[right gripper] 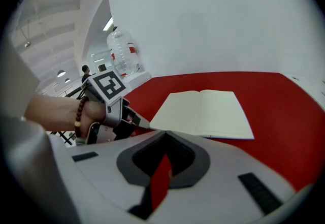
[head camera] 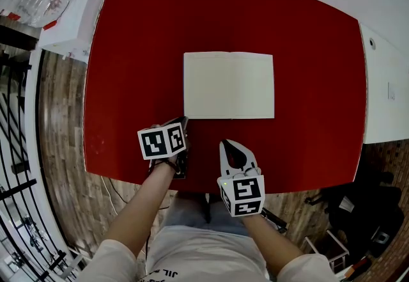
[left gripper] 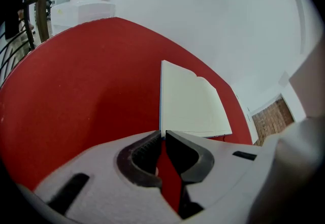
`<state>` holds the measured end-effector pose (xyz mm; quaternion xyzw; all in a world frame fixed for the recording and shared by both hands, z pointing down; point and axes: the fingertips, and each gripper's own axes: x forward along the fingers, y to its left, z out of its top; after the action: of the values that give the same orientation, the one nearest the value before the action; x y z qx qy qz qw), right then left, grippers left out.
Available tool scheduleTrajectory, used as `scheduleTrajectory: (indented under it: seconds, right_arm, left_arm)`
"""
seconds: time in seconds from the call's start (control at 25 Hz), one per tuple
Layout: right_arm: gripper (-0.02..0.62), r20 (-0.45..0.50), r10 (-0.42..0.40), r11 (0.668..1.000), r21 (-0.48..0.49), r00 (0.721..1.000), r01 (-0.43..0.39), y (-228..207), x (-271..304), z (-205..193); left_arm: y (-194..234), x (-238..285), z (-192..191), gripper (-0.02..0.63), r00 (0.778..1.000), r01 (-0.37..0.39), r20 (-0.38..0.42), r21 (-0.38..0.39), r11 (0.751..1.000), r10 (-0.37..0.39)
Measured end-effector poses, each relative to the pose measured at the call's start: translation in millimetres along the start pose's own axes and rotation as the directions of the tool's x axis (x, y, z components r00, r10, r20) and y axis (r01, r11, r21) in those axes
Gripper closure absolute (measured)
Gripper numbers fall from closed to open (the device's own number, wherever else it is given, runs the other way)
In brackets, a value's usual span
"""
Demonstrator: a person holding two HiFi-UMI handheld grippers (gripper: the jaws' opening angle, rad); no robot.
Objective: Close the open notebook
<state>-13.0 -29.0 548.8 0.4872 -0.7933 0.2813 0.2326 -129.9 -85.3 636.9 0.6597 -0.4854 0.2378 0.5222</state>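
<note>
Looking down from the head view, the open notebook (head camera: 229,85) lies flat in the middle of a red counter (head camera: 140,50), spine running away from the person. Its pages are blank and cream, and its outline is rectangular. Only this view shows both grippers at once, plus the wood-plank floor (head camera: 57,146) around the counter.

The left gripper (head camera: 185,121) has its tip right at the notebook's near-left corner. The right gripper (head camera: 230,144) sits near the counter's front edge, apart from the notebook.

The left gripper view shows its own jaws a thin slit apart at the tips (left gripper: 162,134), with the notebook's corner just beyond them. Nothing is clearly clamped. Ribbed dark pads line the pale plastic jaws. The notebook (left gripper: 190,101) shows a slight hump at the spine and a thin blue edge under the pages.

The right gripper view shows its jaws together at the tips (right gripper: 165,134) and empty, with only a red sliver of counter showing through the gap behind them. This view alone catches the left gripper (right gripper: 144,124) from the side, tip at the notebook (right gripper: 205,112) corner. It also shows a brown bead bracelet (right gripper: 78,115) on the wrist holding the left gripper, and a clear water bottle (right gripper: 122,55) behind.

The counter surface is matte and smooth.
</note>
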Motion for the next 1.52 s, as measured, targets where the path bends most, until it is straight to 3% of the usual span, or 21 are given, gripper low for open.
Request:
scheduleTrajectory:
  seconds: [0.36,0.76,0.84,1.0,1.08,1.12,1.48,1.52]
  right_arm:
    - [0.597,0.001,-0.008,1.000,0.008,1.000,0.008,-5,1,0]
    - [0.597,0.002,-0.015,1.000,0.004,1.000,0.015,-11,1,-1]
    - [0.597,0.005,-0.014,1.000,0.003,1.000,0.014,-12,1,-1]
    - [0.597,0.003,-0.013,1.000,0.007,1.000,0.013,-13,1,-2]
    - [0.597,0.002,-0.011,1.000,0.010,1.000,0.011,-14,2,-3]
    - [0.597,0.001,-0.010,1.000,0.010,1.000,0.010,-14,2,-3]
    - [0.597,-0.002,-0.005,1.000,0.012,1.000,0.005,-14,4,-2]
    - [0.597,-0.004,-0.004,1.000,0.012,1.000,0.004,-14,5,-2]
  left_arm:
    - [1,-3,1,0.600,0.999,0.021,0.037,-0.025,0.999,-0.020]
    - [-10,-17,11,0.601,0.995,0.019,0.098,0.031,0.999,-0.022]
    - [-1,-15,6,0.600,0.996,0.011,0.088,0.001,1.000,-0.011]
    - [2,-8,-1,0.597,0.996,0.065,0.065,-0.060,0.996,-0.061]
    - [-1,-4,0,0.527,0.994,0.096,0.065,-0.066,0.993,-0.091]
    - [-2,-3,1,0.523,0.993,0.106,0.066,-0.070,0.992,-0.102]
    - [-3,4,12,0.523,0.990,0.129,0.076,-0.145,0.981,-0.119]
    - [0,4,12,0.551,0.991,0.121,0.073,-0.141,0.983,-0.112]
